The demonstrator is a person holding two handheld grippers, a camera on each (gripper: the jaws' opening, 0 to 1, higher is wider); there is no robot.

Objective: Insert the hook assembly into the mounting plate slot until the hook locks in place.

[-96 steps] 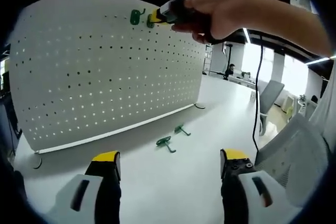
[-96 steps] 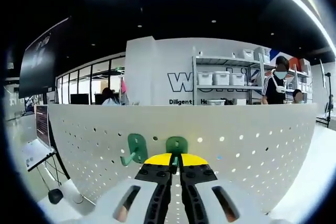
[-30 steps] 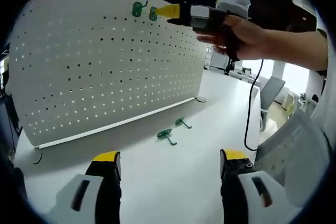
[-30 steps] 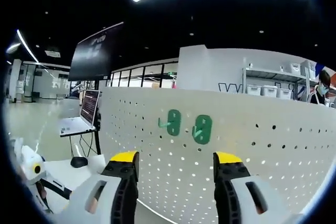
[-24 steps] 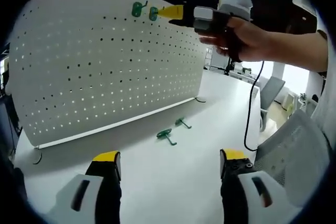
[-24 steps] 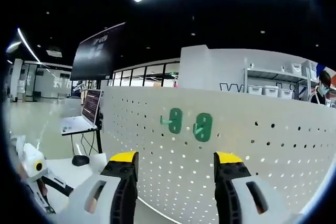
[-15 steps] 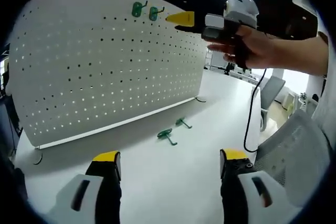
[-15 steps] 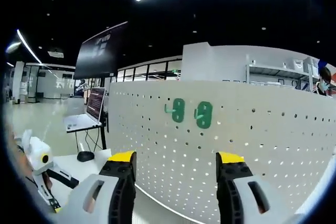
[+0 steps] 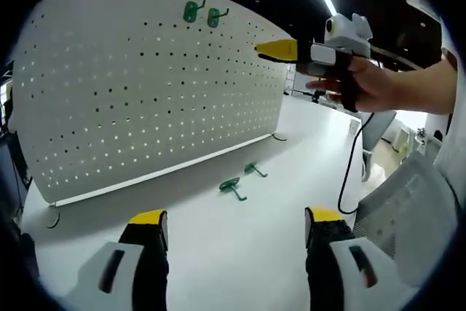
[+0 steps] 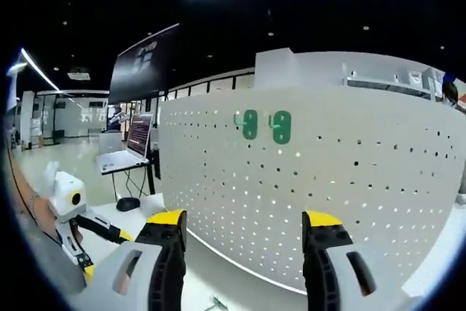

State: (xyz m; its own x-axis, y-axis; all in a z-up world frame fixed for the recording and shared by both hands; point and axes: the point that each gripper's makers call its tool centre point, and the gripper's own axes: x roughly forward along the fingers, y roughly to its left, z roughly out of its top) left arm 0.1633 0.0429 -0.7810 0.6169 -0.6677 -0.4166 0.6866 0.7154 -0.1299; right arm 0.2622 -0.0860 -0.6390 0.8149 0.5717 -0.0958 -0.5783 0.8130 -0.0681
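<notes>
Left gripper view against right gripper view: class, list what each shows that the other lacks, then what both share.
Left gripper view: two loose green hooks lying on the white table, and the right gripper held by a hand. Right gripper view: a laptop and a dark screen beyond the board. Both: the white pegboard with two mounted green hooks.

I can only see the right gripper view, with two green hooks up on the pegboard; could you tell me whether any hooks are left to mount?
Observer: Yes. In the left gripper view, one loose green hook and a second loose hook lie on the table in front of the pegboard.
Operator: Thank you. Is the left gripper holding anything?
Observer: No. The left gripper is open and empty, short of both.
</notes>
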